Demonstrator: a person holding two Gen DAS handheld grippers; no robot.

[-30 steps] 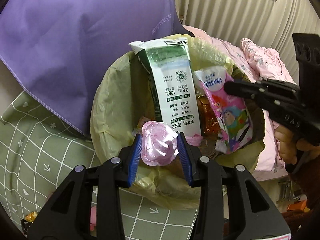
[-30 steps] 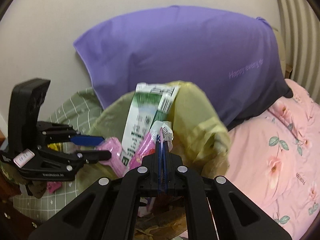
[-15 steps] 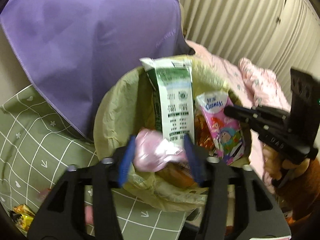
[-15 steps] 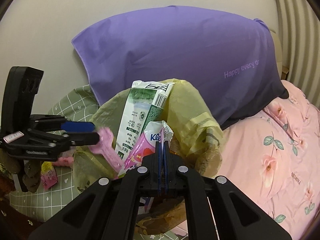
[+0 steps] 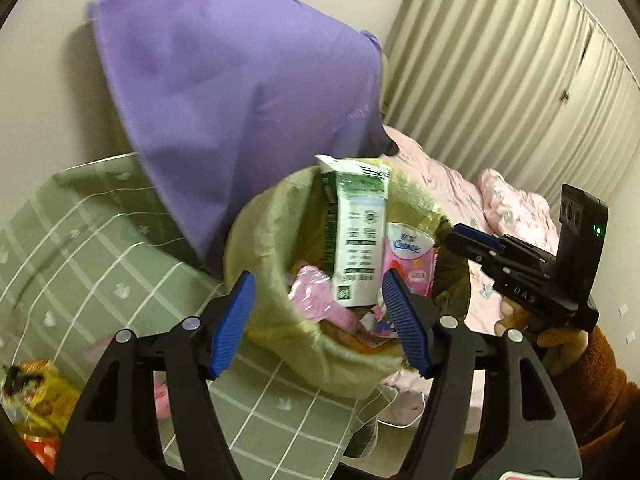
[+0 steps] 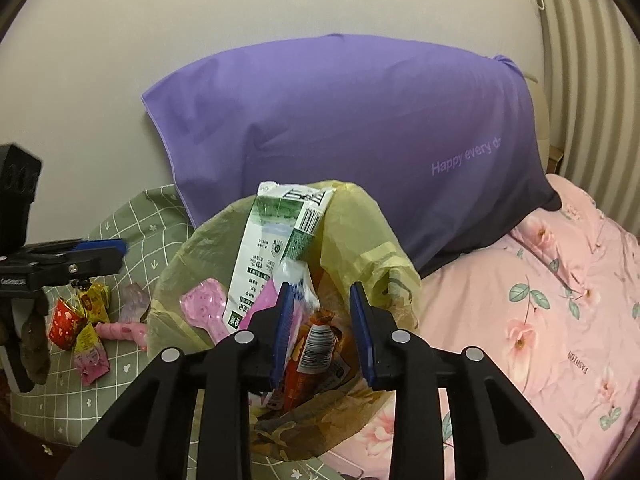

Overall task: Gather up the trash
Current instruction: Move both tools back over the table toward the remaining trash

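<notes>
On the far left of the right wrist view we see loose snack wrappers (image 6: 80,328) lying on the green checked blanket (image 6: 132,240), with our left gripper (image 6: 104,252) hanging above them. A purple pillow (image 6: 360,128) leans on the wall behind, and a pink floral quilt (image 6: 540,320) spreads to the right.

Between the blanket and the quilt stands the trash bag (image 6: 372,240), yellow-green, its mouth open upward. Inside it a green and white milk carton (image 6: 276,248) stands tilted, with a pink jelly cup (image 6: 204,308) to its left and a pink tissue pack (image 5: 408,256) to its right.

In the left wrist view our left gripper (image 5: 320,316) is released, its fingers (image 5: 236,320) opening wide with nothing pressed between them; the jelly cup lies in the bag beyond them.

Our right gripper (image 6: 320,336) is likewise opening above the bag, its fingers (image 6: 362,332) apart; the tissue pack sits just beside the left one, whether touching we cannot tell.
</notes>
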